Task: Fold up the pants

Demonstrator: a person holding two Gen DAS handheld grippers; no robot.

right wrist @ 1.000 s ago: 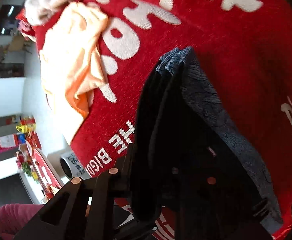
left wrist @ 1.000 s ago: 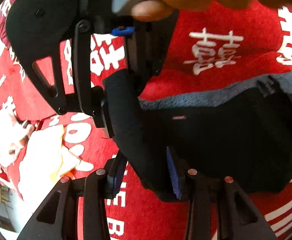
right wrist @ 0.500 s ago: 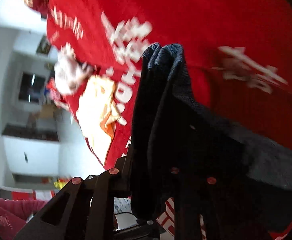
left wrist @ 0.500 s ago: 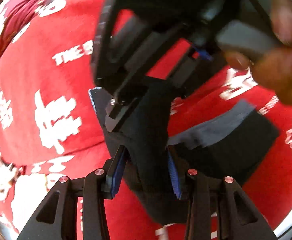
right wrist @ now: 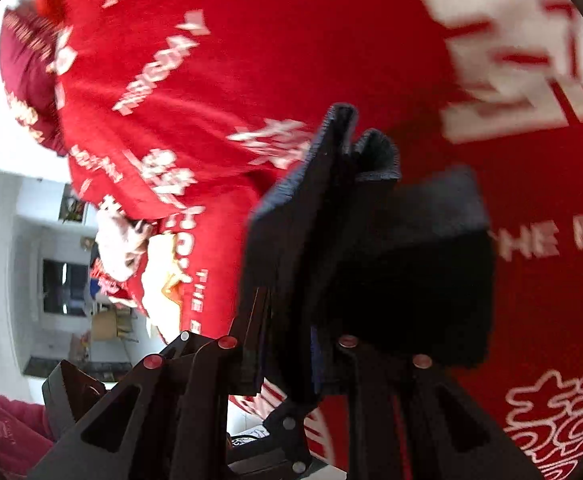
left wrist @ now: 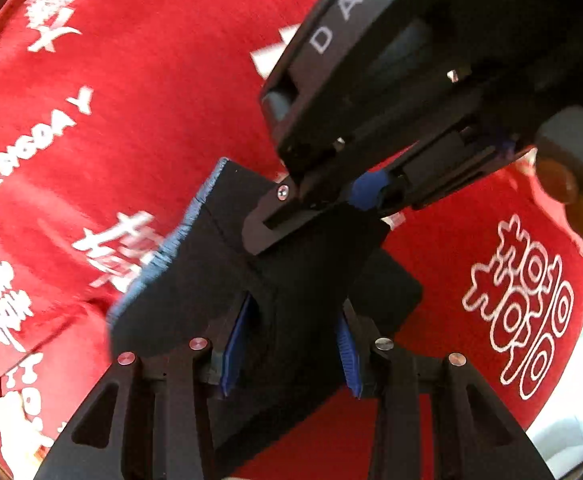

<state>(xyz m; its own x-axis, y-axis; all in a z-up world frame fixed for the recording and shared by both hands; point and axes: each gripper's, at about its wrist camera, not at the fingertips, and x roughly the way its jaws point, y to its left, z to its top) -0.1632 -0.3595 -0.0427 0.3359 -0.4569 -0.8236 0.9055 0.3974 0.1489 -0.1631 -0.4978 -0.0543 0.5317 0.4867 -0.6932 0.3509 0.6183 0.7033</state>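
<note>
The left gripper [left wrist: 291,344] is still pinching the pants [left wrist: 227,280], and the right gripper [right wrist: 291,356] is also clamping them (now bunched, lifted over the red cloth [left wrist: 131,120]). The right gripper is now coming closer above the left.

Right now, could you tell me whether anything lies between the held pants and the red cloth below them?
Nothing visible does. Both claws, left and right, are shut on the dark pants, and the red cloth showing around them is bare. The orange garment lies off to one side.
</note>
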